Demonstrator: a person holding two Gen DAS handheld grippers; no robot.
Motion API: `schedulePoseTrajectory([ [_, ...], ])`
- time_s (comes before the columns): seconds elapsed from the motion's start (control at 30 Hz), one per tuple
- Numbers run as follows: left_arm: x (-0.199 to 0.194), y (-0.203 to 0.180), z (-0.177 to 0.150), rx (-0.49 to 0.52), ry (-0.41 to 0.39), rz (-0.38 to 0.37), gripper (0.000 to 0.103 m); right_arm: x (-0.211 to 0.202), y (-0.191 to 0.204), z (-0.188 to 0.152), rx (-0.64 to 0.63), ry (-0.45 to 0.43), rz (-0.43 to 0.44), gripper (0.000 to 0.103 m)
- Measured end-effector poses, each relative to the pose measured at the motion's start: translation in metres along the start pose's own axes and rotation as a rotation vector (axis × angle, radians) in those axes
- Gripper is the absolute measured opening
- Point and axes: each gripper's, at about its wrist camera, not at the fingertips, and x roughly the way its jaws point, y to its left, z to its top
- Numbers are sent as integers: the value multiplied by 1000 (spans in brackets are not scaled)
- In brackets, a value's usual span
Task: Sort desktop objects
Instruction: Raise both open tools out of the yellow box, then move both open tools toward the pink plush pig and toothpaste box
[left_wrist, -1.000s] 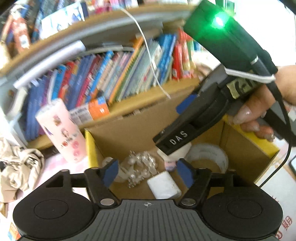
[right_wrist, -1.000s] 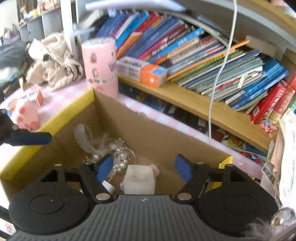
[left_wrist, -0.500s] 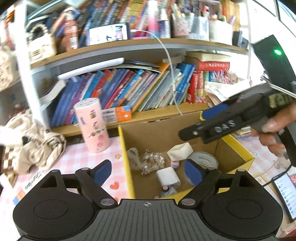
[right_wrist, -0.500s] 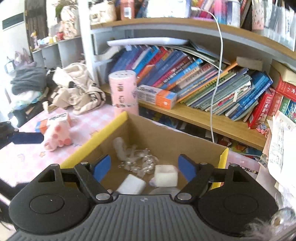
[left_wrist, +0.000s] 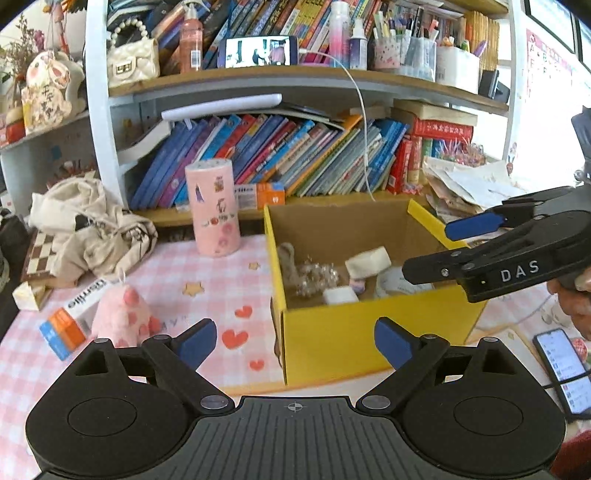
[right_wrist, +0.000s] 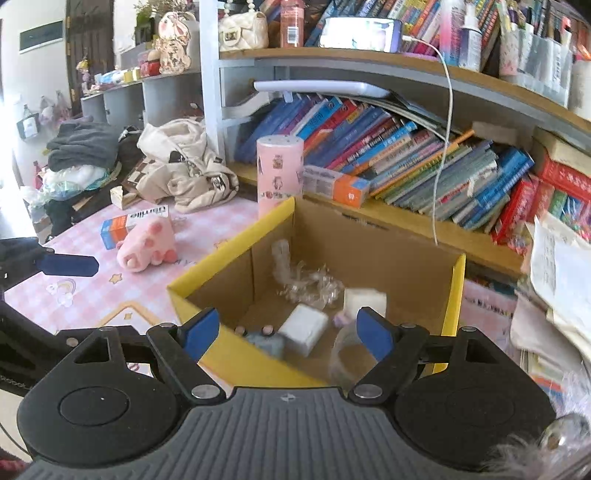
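A yellow cardboard box (left_wrist: 369, 332) (right_wrist: 258, 365) stands on the pink checked desk. Inside lie white blocks (left_wrist: 367, 261) (right_wrist: 303, 328), a clear crystal trinket (left_wrist: 317, 277) (right_wrist: 314, 286) and a tape roll (right_wrist: 341, 356). A pink plush toy (left_wrist: 123, 314) (right_wrist: 147, 245) and a blue-orange box (left_wrist: 64, 328) (right_wrist: 127, 225) lie on the desk left of the box. My left gripper (left_wrist: 295, 341) is open and empty in front of the box. My right gripper (right_wrist: 286, 332) is open and empty above the box's near rim; it shows in the left wrist view (left_wrist: 447, 247).
A pink cylinder (left_wrist: 213, 206) (right_wrist: 279, 179) stands behind the box by the bookshelf (left_wrist: 295, 166). A beige cloth bag (left_wrist: 88, 229) and a chessboard (left_wrist: 38, 254) lie at the left. A phone (left_wrist: 561, 365) lies at the right, with loose papers (left_wrist: 465, 184) behind.
Both grippers have pulled back and up out of the box; the whole box and the desk around it have come into view. Both stay open and empty.
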Motion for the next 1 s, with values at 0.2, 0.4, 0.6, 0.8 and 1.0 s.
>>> schedulePoseTrajectory([
  [0.2, -4, 7, -8, 12, 2, -37, 95, -7, 19, -22, 48, 39, -80, 81],
  [0.4, -14, 27, -20, 41, 21, -54, 95, -3, 55, -45, 124, 114, -132, 82],
  [0.6, -21, 55, -42, 11, 124, -73, 95, 6, 97, -67, 192, 203, -176, 83],
  [0.8, -36, 78, -51, 51, 122, -109, 95, 6, 129, -68, 207, 217, -200, 84],
  [1.0, -49, 100, -57, 63, 104, -129, 95, 7, 162, -69, 222, 231, -223, 88],
])
